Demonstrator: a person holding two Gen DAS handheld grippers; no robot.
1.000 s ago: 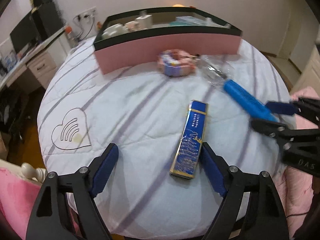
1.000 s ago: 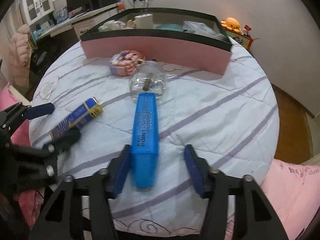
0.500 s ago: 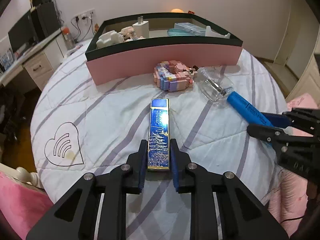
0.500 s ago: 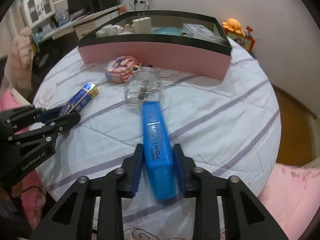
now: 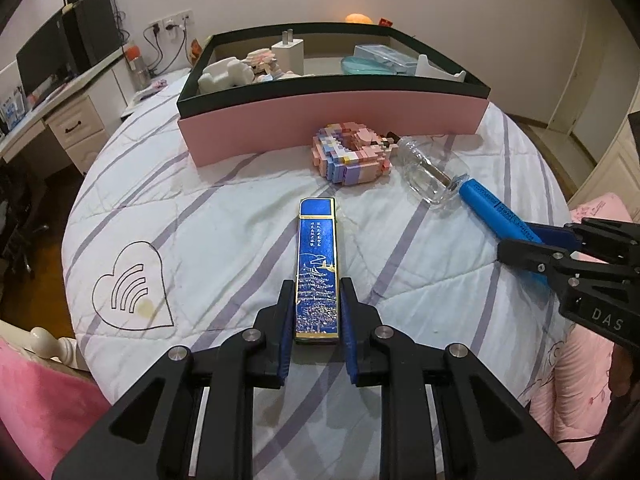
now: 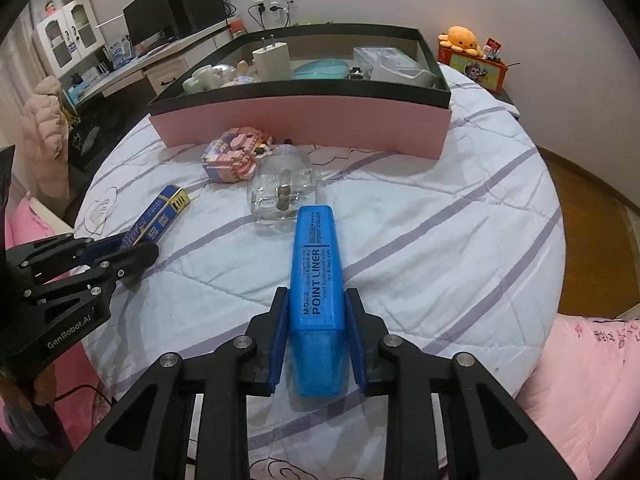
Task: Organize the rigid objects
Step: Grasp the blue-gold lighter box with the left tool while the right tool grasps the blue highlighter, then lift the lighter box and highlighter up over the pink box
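My left gripper is shut on a long blue and gold box, held by its near end above the bed cover; the box also shows in the right wrist view. My right gripper is shut on a blue highlighter marker, which also shows in the left wrist view. A pink and purple brick model and a clear glass bottle lie in front of the pink storage box, which holds several items.
The round bed has a white cover with purple stripes. A desk with a monitor stands at the left. Pink bedding lies at the near right. An orange plush sits on a small box beyond the storage box.
Both grippers went from open around their objects to shut on them. The blue and gold box and the marker now point straight ahead along the fingers, and the storage box looks nearer.
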